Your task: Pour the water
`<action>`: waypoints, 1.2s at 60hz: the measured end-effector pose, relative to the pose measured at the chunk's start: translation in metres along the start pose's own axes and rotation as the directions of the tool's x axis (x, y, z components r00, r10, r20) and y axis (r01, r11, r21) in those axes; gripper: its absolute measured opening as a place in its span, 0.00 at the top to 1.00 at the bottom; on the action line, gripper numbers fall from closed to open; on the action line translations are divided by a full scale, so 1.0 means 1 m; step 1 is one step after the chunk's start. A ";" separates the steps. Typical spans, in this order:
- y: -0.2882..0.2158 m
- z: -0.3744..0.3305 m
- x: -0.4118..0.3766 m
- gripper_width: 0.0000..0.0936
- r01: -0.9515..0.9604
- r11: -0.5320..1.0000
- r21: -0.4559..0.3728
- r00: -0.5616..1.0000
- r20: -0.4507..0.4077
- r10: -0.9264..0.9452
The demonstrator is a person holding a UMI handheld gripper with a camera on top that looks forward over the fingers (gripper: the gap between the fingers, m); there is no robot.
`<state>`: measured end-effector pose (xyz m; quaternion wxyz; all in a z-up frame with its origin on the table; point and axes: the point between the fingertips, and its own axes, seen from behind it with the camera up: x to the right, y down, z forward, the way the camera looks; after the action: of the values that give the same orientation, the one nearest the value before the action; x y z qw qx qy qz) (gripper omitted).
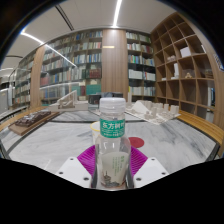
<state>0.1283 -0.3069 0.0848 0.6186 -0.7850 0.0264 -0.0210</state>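
Note:
A clear plastic water bottle (pixel 111 140) with a white cap and a green label stands upright between my fingers. My gripper (pixel 111 166) is shut on its lower body, with the magenta pads (pixel 88 158) pressing on both sides. Its base is hidden below the fingers, so I cannot tell whether it rests on the table. A small red and pink object (pixel 136 143) lies on the table just beyond the right finger, partly hidden by the bottle.
The grey marbled table (pixel 50 142) stretches ahead. A wooden tray (pixel 34 121) sits at its far left and white objects (pixel 152 108) lie at the far right. Bookshelves (pixel 75 65) line the room behind, with a wooden shelf unit (pixel 185 65) to the right.

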 end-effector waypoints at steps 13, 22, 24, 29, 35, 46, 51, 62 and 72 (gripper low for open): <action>-0.033 -0.004 0.071 0.56 0.086 0.996 0.019 0.984 -0.155 -0.082; -0.082 0.007 0.149 0.56 0.327 0.945 0.010 0.895 -0.324 -0.306; -0.095 0.011 0.163 0.56 0.389 0.921 0.001 0.861 -0.356 -0.363; -0.134 0.021 0.192 0.56 0.539 0.842 -0.027 0.756 -0.424 -0.498; -0.181 0.042 0.198 0.56 0.732 0.677 -0.077 0.567 -0.482 -0.668; -0.237 0.097 0.151 0.56 0.967 0.167 -0.191 0.058 -0.476 -0.878; -0.233 0.126 0.111 0.56 0.969 -0.129 -0.210 -0.211 -0.434 -0.876; -0.192 0.163 0.051 0.56 0.802 -0.560 -0.208 -0.596 -0.340 -0.727; -0.168 0.174 0.027 0.56 0.695 -0.699 -0.169 -0.709 -0.326 -0.626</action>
<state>0.1693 -0.1005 0.2078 0.2967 -0.2290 -0.6229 -0.6867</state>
